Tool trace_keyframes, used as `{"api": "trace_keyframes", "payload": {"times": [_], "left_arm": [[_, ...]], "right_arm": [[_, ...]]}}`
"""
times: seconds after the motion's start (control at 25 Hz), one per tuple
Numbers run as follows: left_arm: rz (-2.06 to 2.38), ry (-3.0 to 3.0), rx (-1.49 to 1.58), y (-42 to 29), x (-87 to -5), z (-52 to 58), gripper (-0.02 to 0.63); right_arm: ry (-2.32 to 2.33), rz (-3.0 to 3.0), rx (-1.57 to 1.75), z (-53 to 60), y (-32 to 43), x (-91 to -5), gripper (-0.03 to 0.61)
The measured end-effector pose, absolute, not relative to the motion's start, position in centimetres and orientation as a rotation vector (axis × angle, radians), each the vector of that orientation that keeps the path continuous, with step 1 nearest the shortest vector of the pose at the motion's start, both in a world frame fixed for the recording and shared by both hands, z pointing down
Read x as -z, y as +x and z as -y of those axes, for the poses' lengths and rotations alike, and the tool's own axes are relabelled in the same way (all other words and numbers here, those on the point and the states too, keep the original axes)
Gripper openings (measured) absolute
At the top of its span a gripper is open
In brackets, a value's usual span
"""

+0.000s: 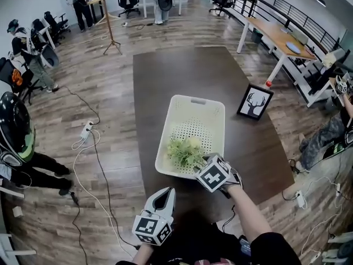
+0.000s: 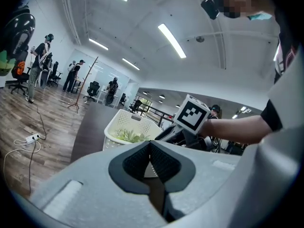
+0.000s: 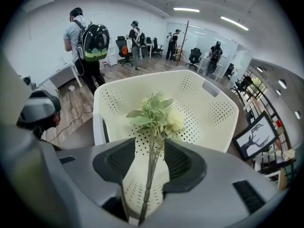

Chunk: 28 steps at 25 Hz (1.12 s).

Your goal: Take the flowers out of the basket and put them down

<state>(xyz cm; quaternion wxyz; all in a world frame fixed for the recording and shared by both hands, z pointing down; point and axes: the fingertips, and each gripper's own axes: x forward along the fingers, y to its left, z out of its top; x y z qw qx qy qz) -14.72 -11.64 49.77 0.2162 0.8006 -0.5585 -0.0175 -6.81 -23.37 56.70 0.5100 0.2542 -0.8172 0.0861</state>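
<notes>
**A:** Any marks to read?

**B:** Black-and-white square markers on each cube. There is also a deer's head in the frame, which stands on the table to the right of the basket.

**A:** What's in the basket?

**B:** The flowers, pale blooms with green leaves, at its near end.

**A:** And the right gripper?

**B:** In the head view the cube covers its jaws. The right gripper view shows it released. The pads are apart, the stem runs up between them, and there is a gap on either side, so they are not pressing it.

**A:** The left gripper?

**B:** Clenched, with the tips together and nothing between them. The head view puts it at the table's near edge, left of the right gripper and apart from the basket.

**A:** Does the left gripper view add anything?

**B:** Yes. It shows the right cube and the forearm from the side, next to the basket's near rim. Leaves show just above that rim.
</notes>
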Motion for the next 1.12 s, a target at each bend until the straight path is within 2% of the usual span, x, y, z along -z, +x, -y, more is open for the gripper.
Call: {"api": "trace_keyframes", "payload": {"times": [0.64, 1.0, 1.12], "left_arm": [[1.5, 2.181, 0.134, -16.3, -49.5, 12.2, 0.009], [1.557, 2.142, 0.105, -17.9, -50.3, 11.9, 0.009], [1.575, 2.129, 0.071, -17.9, -50.7, 11.9, 0.009]], "right_arm": [[0.534, 1.542, -0.186, 24.2, -4.7, -60.6, 0.138], [0.55, 1.488, -0.165, 24.7, -4.2, -60.8, 0.062], [0.566, 1.488, -0.158, 24.8, -4.2, -60.7, 0.054]]}}
